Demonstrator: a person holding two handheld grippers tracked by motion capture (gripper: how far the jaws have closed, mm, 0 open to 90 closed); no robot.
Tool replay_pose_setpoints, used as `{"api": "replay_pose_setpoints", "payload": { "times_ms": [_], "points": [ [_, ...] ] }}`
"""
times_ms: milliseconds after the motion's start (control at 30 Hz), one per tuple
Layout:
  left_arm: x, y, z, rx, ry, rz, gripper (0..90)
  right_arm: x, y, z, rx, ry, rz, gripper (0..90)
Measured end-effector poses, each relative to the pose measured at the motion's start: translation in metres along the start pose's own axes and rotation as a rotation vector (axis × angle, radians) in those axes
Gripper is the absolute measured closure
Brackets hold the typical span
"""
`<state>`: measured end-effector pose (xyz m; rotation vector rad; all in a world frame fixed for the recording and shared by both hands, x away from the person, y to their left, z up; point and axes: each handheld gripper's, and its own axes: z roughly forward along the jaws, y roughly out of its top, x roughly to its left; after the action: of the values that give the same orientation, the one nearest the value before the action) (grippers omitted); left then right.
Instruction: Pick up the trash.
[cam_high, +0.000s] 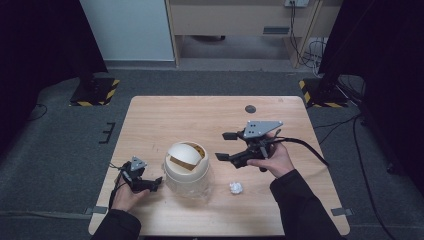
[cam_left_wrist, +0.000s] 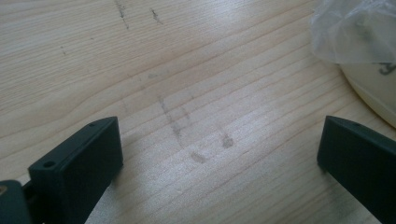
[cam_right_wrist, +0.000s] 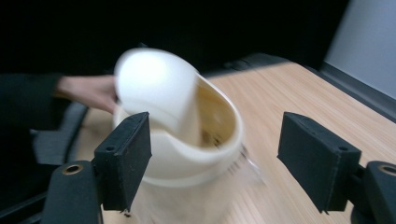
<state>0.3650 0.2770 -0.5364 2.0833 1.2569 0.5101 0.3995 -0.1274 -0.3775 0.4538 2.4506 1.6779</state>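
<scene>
- The small cream bin (cam_high: 186, 169) with the swing lid stands at the table's (cam_high: 150, 120) near-centre, a clear bag lining it and spilling out round its base; the lid is tipped, so the mouth gapes toward 1 o'clock.
- Your left gripper (cam_high: 145, 184) rests low at the bin's 9 o'clock, just beside its wall, likely to steady the bin. In the left gripper view its jaws are spread wide over bare wood, nothing between them, with the bin's edge (cam_left_wrist: 373, 88) and the bag's crinkle at 2 o'clock.
- Your right gripper (cam_high: 226, 146) hovers at the bin's 3 o'clock, lifted off the table and aimed at the opening. Its jaws stand apart and empty; in the right gripper view the bin (cam_right_wrist: 187, 140) sits framed between them but farther off, untouched.
- The crumpled paper ball (cam_high: 235, 188) lies on the table at the bin's 4 o'clock, apart from both grippers. It looks like the waste meant for the bin, so the open mouth faces your working side.
</scene>
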Motion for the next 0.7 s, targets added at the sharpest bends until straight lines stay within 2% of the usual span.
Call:
{"api": "replay_pose_setpoints", "payload": {
  "times_ms": [33,200,367,467,667,700],
  "points": [
    [0.000,0.000,0.000,0.000,0.001,0.000,0.0,-0.001,-0.003,-0.003,0.008,-0.017,0.003,25.8],
    [0.000,0.000,0.000,0.000,0.001,-0.001,0.0,-0.004,-0.027,-0.019,0.007,-0.121,0.076,27.7],
    [0.000,0.000,0.000,0.001,0.000,-0.001,0.0,-0.003,-0.049,-0.027,0.052,-0.184,0.071,30.5],
    [0.000,0.000,0.000,0.001,0.000,0.000,0.0,-0.001,-0.065,-0.027,0.098,-0.188,0.078,32.2],
    [0.000,0.000,0.000,0.002,0.001,0.000,0.0,0.000,-0.090,-0.017,0.235,-0.194,0.061,32.8],
    [0.000,0.000,0.000,0.001,0.001,0.000,0.0,0.000,-0.090,-0.017,0.235,-0.194,0.061,32.8]
  ]
}}
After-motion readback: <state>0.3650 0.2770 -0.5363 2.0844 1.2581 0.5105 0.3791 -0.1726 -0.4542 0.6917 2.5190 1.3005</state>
